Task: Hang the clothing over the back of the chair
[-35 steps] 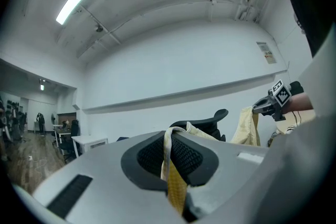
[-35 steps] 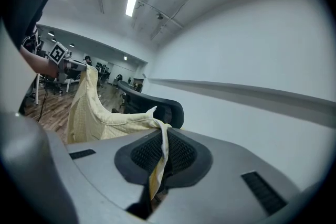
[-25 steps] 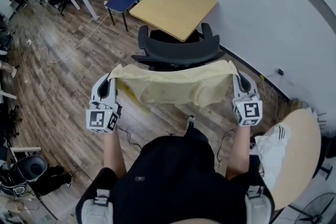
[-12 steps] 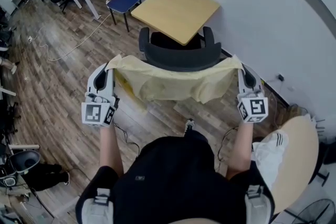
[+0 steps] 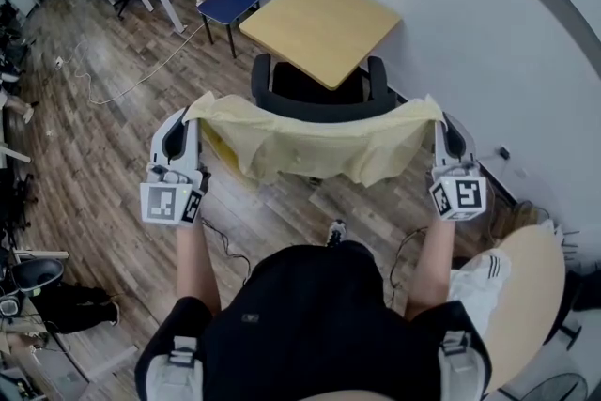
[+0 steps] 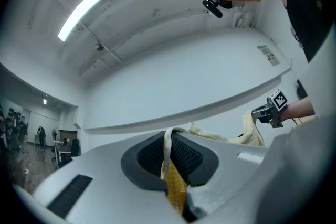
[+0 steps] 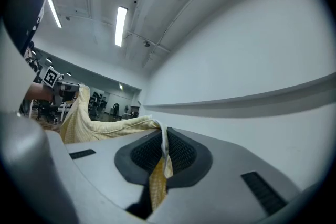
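**Yellow garment stretched between both grippers above the chair back**

In the head view the left gripper [image 5: 191, 115] has its jaws closed on one top corner of the clothing [image 5: 315, 144]. The left gripper view confirms it: a thin fold of cloth [image 6: 171, 178] is pinched between the dark, finely ribbed pads [image 6: 191, 157] of that gripper [image 6: 170, 157], and the rest of the fabric drops out of sight below the frame.

The clothing is pale yellow, soft and creased. It hangs as a wide sagging band, its upper edge drawn nearly straight and its lower edge ragged with folds. It covers the top rim of the chair [image 5: 261, 78], a dark office chair with a curved back and two armrests. Whether cloth touches the back cannot be told. The seat is only partly seen, and the base is hidden under the fabric. Beyond stands a square, smooth light-wood table [image 5: 321, 25].

The right gripper [image 5: 439, 115] is likewise clamped on the opposite corner. Its own view shows the cloth [image 7: 157, 170] squeezed between the textured pads [image 7: 181, 152] of the gripper [image 7: 163, 153].
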Action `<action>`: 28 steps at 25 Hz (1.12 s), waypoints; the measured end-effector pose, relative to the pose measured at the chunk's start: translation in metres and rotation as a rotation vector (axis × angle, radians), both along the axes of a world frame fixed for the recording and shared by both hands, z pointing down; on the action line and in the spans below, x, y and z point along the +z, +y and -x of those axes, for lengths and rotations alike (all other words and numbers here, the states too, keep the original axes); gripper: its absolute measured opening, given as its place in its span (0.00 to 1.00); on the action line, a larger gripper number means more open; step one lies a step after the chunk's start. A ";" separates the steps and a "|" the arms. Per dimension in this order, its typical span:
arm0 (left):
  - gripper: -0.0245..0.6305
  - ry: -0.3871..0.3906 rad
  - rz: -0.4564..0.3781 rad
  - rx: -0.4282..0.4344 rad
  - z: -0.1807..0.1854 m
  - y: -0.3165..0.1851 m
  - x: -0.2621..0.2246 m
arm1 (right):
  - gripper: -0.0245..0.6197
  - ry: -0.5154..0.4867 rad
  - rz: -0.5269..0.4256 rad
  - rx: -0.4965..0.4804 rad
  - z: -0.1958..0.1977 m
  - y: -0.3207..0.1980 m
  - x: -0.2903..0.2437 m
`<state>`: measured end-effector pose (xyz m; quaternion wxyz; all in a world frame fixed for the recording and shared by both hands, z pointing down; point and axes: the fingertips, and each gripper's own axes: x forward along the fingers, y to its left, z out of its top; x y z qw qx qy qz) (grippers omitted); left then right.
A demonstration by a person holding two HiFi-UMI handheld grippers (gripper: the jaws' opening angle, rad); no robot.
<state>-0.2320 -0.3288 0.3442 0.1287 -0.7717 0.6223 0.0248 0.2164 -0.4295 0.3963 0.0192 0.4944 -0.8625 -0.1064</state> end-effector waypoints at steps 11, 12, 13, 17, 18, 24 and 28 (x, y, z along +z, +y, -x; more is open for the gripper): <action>0.04 -0.025 0.011 -0.053 0.001 -0.025 0.003 | 0.04 0.041 -0.001 -0.056 0.004 -0.034 0.003; 0.04 -0.019 0.009 -0.055 0.001 -0.028 0.002 | 0.04 0.042 -0.001 -0.061 0.003 -0.039 0.004; 0.04 -0.008 0.008 -0.058 0.001 -0.032 0.002 | 0.04 0.040 0.000 -0.065 0.002 -0.044 0.004; 0.04 0.012 0.004 -0.072 -0.003 -0.046 0.003 | 0.04 0.026 -0.004 -0.080 -0.004 -0.066 0.002; 0.04 0.014 0.002 -0.073 -0.004 -0.048 0.005 | 0.04 0.025 -0.004 -0.085 -0.004 -0.070 0.002; 0.04 0.022 -0.002 -0.127 -0.003 -0.061 0.001 | 0.04 0.041 -0.001 -0.146 0.007 -0.092 0.001; 0.04 0.039 0.002 -0.138 0.000 -0.071 0.005 | 0.04 0.053 0.001 -0.157 0.015 -0.105 0.001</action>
